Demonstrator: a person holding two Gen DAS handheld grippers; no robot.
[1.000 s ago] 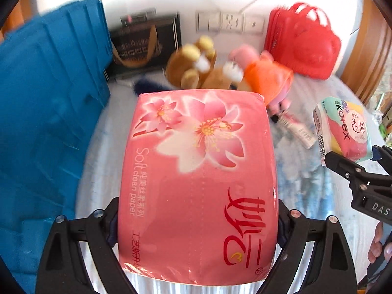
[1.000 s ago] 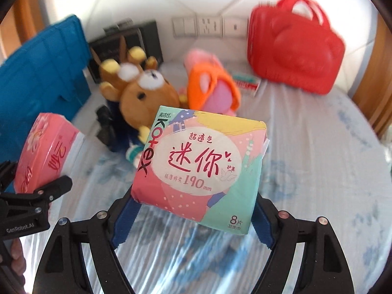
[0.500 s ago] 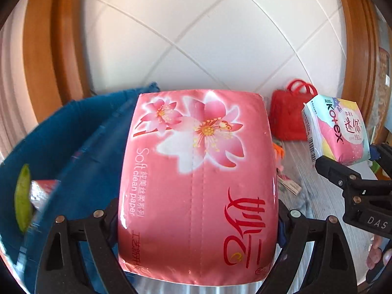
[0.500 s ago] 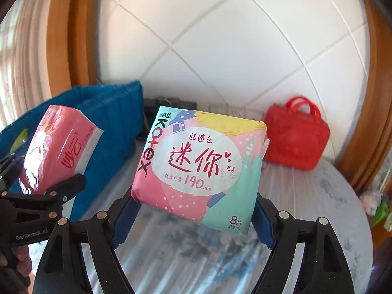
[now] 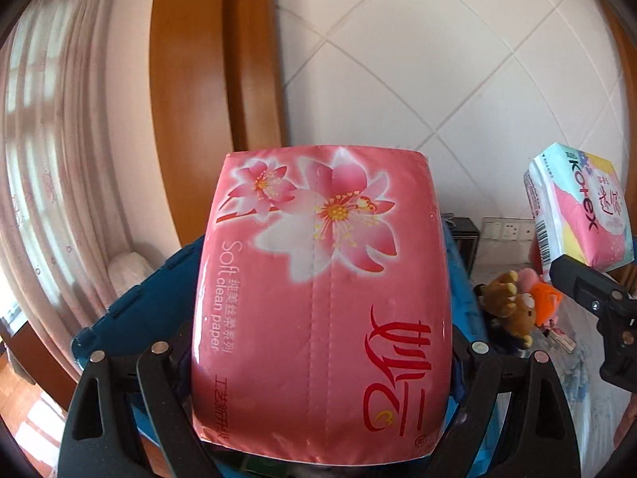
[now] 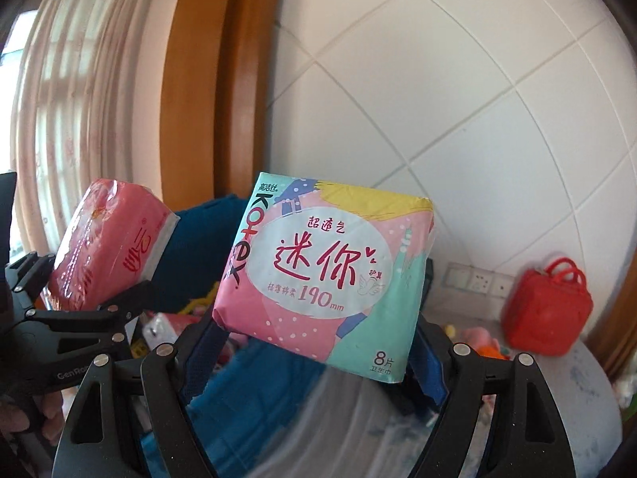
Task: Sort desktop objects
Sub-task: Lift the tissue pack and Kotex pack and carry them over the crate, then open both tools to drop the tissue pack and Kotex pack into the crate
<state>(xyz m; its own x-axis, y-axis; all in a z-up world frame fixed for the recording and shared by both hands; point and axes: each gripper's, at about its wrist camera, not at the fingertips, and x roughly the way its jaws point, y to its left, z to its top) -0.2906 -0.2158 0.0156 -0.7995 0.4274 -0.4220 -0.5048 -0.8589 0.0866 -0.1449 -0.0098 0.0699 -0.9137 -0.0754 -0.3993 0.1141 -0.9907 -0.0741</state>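
My left tongs (image 5: 318, 358) — clamped on the pink plastic-wrapped tissue pack (image 5: 318, 298), long axis pointing forward, directly over the blue fabric bin (image 5: 139, 310). My right tongs (image 6: 314, 342) — gripping the pastel Kotex pad packet (image 6: 322, 271), beside it.

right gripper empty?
No: the right gripper is clamped on the Kotex pad pack, held up off the table.
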